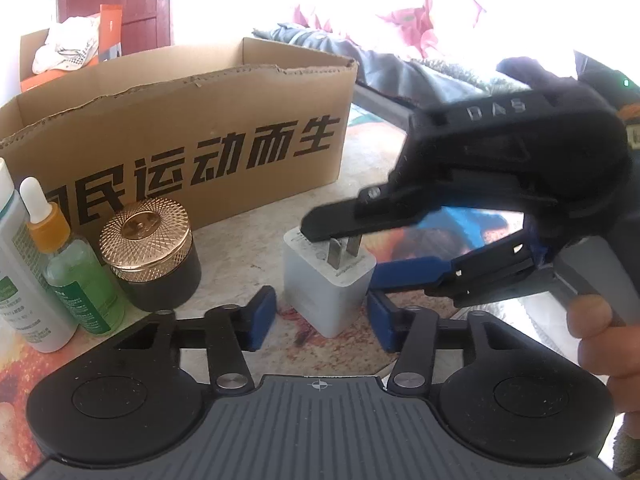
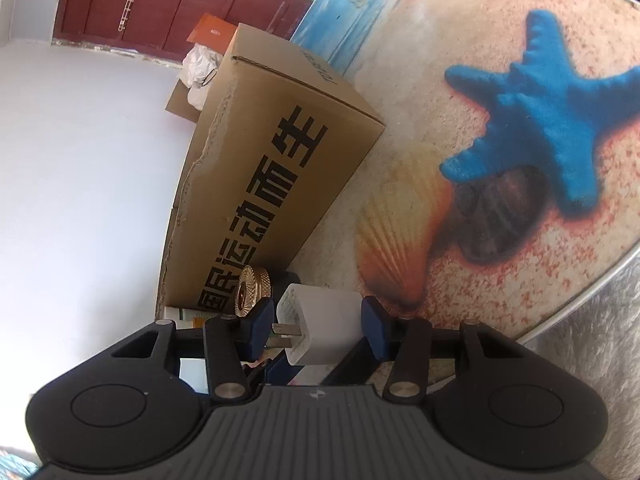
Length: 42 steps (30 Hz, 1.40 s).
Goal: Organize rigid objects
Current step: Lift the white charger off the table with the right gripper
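The white charger stands on the worktop in front of the cardboard box, prongs up and not yet inside it. Your right gripper grasps it top to bottom: one finger rests on the pronged face, the other sits at its lower right edge. Your left gripper brackets the charger with jaws released; its pads stand clear on both sides. To the charger's left, also in front of the box, wait the gold-lidded jar, the dropper bottle and a white tube. Judged from this layout, sorting has barely begun: four items remain outside the box, and the charger is the one in hand.
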Available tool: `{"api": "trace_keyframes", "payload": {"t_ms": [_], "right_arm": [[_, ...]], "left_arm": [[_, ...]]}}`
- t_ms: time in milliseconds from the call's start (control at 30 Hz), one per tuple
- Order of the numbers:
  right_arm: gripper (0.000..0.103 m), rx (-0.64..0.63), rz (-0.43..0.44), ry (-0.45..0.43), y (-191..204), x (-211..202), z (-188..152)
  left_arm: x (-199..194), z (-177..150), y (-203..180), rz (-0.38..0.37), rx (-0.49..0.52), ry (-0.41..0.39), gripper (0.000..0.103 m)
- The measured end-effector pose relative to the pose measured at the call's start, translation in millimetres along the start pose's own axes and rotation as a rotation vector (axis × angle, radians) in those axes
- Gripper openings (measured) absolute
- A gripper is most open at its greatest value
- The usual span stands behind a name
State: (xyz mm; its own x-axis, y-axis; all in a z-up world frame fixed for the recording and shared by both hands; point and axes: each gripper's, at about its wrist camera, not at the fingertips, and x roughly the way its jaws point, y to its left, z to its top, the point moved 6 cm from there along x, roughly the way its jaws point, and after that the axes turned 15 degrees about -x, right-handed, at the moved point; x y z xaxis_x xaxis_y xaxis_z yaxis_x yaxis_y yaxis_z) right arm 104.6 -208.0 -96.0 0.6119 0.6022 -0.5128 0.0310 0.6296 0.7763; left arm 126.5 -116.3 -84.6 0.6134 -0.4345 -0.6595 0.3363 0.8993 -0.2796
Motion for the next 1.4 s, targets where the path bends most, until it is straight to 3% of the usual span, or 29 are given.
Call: {"api": "trace_keyframes", "payload": {"t_ms": [67,367,467,533,1067,1400], "right_arm": [[0.049,-0.010,0.003,-0.004,0.1,-1.7,-0.2],[0.046,-0.061,-0.002,-0.010,5.0,-6.1,-0.6],[0.044,-0.049,0.044,-0.004,6.4,-13.9,1.2],[0.044,-0.052,0.029,-0.018,4.2,-18.0,3.5],[0.043,-0.089,0.015,0.017,-1.1,-0.8,8.4],[0.043,-0.101,0.010,0.015,5.0,-2.5,8.3]], "left_arm": [[-1.3,2.0,-0.2,-0.018,-0.005,-0.009,0.043],[7.8,7.4,-6.4,-0.026,0.052,0.038,0.042],[4.0,7.6,-2.4,-0.045,0.041,0.040,0.037],[3.4,7.3,-2.9,-0.044,0.052,0.042,0.034],[15.1,7.5,-25.5,0.092,0.119,0.033,0.028],[6.6,11.8,-25.9,0.101,0.098,0.021,0.026]]}}
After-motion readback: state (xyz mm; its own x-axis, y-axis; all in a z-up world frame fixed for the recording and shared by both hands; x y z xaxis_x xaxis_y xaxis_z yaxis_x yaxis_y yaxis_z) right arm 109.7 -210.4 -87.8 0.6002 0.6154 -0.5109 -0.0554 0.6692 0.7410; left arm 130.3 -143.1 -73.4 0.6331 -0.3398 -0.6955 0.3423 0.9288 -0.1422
